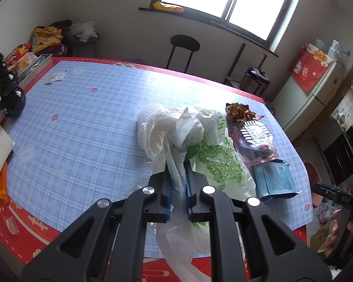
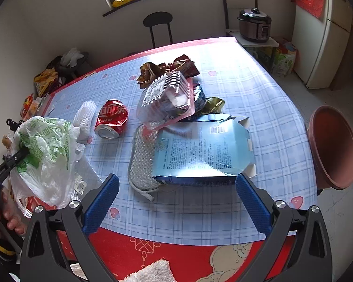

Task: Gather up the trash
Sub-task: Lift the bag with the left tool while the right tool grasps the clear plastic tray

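Observation:
My left gripper [image 1: 177, 174] is shut on a white plastic bag with green print [image 1: 195, 145], held over the table; the bag also shows at the left of the right wrist view [image 2: 47, 150]. My right gripper [image 2: 176, 183] is open and empty, its blue pads just short of a flattened light-blue carton [image 2: 200, 150]. Behind the carton lie a clear plastic blister pack [image 2: 167, 98], a brown foil wrapper [image 2: 167, 68], a crushed red cola can [image 2: 110, 119], a white foam net [image 2: 84, 115] and a silver mesh pad [image 2: 141, 164]. The carton [image 1: 275, 181] and blister pack [image 1: 254, 138] also show in the left wrist view.
The table has a blue checked cloth [image 1: 82, 117] with a red border. A terracotta-coloured basin [image 2: 334, 145] sits off its right edge. A black stool [image 2: 157, 23], a rice cooker [image 2: 254, 25] and a fridge [image 2: 327, 35] stand beyond. Black items [image 1: 9, 94] and snack packs stand at the far left.

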`<state>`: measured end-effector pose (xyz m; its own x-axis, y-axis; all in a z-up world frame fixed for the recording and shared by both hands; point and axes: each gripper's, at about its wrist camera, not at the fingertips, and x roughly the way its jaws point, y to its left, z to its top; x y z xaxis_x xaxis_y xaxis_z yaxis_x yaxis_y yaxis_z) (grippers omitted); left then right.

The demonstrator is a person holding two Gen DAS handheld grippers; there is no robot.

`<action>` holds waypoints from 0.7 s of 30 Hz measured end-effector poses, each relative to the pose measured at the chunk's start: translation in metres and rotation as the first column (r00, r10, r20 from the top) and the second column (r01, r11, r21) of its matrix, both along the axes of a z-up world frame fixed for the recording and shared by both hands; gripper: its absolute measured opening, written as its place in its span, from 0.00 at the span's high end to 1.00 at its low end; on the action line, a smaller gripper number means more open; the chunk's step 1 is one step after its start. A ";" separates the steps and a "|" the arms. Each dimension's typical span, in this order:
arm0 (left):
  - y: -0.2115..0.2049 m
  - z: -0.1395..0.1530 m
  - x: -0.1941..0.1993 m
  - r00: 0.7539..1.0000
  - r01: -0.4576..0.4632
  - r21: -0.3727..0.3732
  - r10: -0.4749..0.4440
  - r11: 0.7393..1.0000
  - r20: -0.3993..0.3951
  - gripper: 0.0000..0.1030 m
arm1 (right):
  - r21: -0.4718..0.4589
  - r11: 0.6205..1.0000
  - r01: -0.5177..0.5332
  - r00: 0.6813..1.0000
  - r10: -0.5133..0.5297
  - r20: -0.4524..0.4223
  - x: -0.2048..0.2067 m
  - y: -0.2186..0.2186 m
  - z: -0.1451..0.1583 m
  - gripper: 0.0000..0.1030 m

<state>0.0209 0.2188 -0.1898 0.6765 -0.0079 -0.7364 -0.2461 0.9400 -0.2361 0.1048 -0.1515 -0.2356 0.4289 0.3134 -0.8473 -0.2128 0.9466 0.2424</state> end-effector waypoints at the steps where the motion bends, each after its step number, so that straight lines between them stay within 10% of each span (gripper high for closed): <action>1: 0.010 0.003 -0.009 0.999 -0.031 -0.003 0.031 1.000 0.007 0.87 | -0.006 1.000 -0.025 1.000 0.025 0.007 0.003 0.009 -0.001 0.05; 12: 0.092 0.005 -0.089 0.958 -0.284 -0.020 0.285 0.959 0.028 0.87 | 0.028 0.987 -0.161 0.986 0.162 -0.042 0.039 0.086 -0.031 0.05; 17: 0.113 -0.010 -0.104 0.944 -0.329 -0.034 0.329 0.944 -0.010 0.87 | -0.022 0.917 -0.397 0.915 0.395 -0.081 0.023 0.167 -0.056 0.09; 21: 0.121 -0.016 -0.109 0.943 -0.334 -0.043 0.333 0.942 -0.021 0.87 | -0.050 0.860 -0.508 0.857 0.499 -0.128 0.024 0.220 -0.082 0.30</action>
<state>-0.0876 0.3403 -0.2055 0.6360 0.1830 -0.7497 -0.5472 0.7920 -0.2709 0.1290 0.0689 -0.3177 0.1363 0.3916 -0.9100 -0.6424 0.7342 0.2197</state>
